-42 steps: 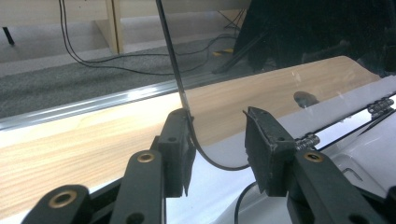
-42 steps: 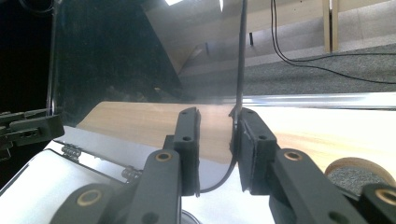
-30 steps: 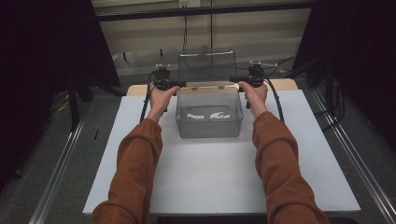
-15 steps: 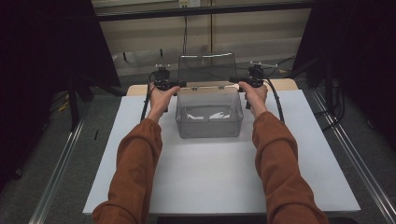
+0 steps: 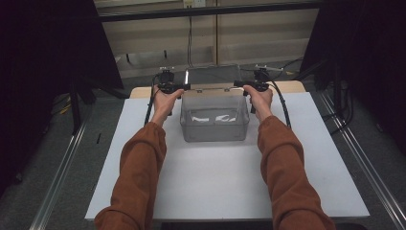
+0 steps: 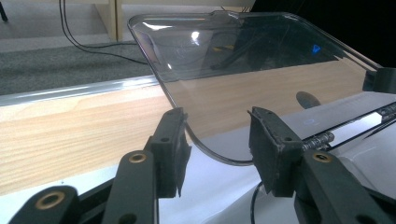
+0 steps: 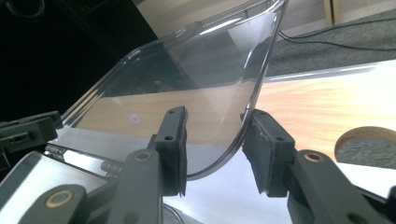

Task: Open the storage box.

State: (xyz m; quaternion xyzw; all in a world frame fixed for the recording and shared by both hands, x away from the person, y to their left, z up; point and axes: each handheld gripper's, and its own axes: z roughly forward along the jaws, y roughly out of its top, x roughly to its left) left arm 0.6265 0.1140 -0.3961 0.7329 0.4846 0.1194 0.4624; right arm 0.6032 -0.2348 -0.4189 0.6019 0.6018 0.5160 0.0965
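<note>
Clear box lid (image 5: 213, 76) flanked by both hand-held grippers

Left hand-held gripper (image 6: 217, 140) and right hand-held gripper (image 7: 215, 140) are parted — lid corners between the jaws, unpressed; right's just widened; box (image 5: 214, 120) on white desk (image 5: 220, 182).

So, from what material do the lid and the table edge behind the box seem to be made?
The lid looks like clear, glossy plastic: the wood and cables show through it, and bright glare sits on it. The table edge looks like pale wood or a wood-look laminate, matt, with faint grain lines; which of the two the look leaves open.
</note>
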